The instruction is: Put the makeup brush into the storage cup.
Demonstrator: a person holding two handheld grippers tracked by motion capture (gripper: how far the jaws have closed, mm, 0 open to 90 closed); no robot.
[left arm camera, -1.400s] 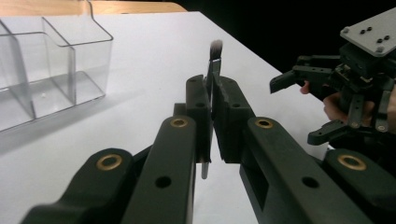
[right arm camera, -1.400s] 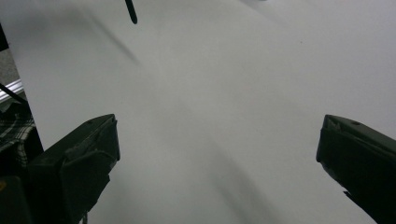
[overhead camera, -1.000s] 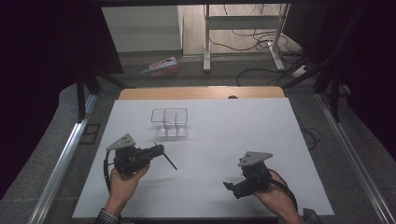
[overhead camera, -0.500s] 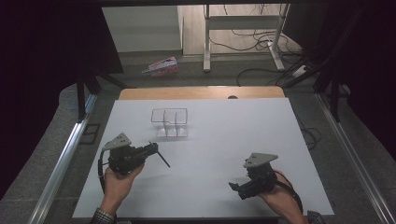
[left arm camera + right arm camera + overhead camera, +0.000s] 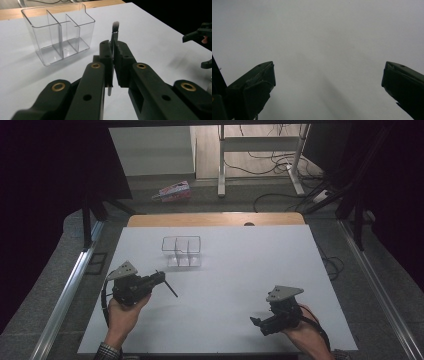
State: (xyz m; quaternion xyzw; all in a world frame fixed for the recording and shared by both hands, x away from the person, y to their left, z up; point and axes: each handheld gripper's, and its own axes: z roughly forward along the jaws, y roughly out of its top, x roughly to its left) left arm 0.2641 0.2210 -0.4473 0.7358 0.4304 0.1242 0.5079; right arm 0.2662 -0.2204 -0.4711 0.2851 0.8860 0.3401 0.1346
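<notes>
My left gripper [image 5: 160, 277] is at the table's left side, shut on a thin dark makeup brush [image 5: 170, 289]. In the left gripper view the brush [image 5: 115, 26] stands up between the pads, bristles at the top and the handle end below the jaws. A clear plastic organizer [image 5: 181, 251] with three compartments stands just beyond it, empty [image 5: 60, 32]. My right gripper [image 5: 257, 325] is held low near the front right of the white table [image 5: 250, 260]. Its jaws stand wide apart over bare white surface [image 5: 328, 66], with nothing between them.
A wooden strip [image 5: 215, 219] edges the table's far side. On the floor beyond lie a pink package [image 5: 172, 191], desk legs and cables. Metal rails run along both sides of the table. The other gripper [image 5: 200, 32] shows at the right edge of the left gripper view.
The left hand has drifted slightly left with the brush still clamped. The right hand has drifted slightly right and toward the front edge. The organizer has not moved.
</notes>
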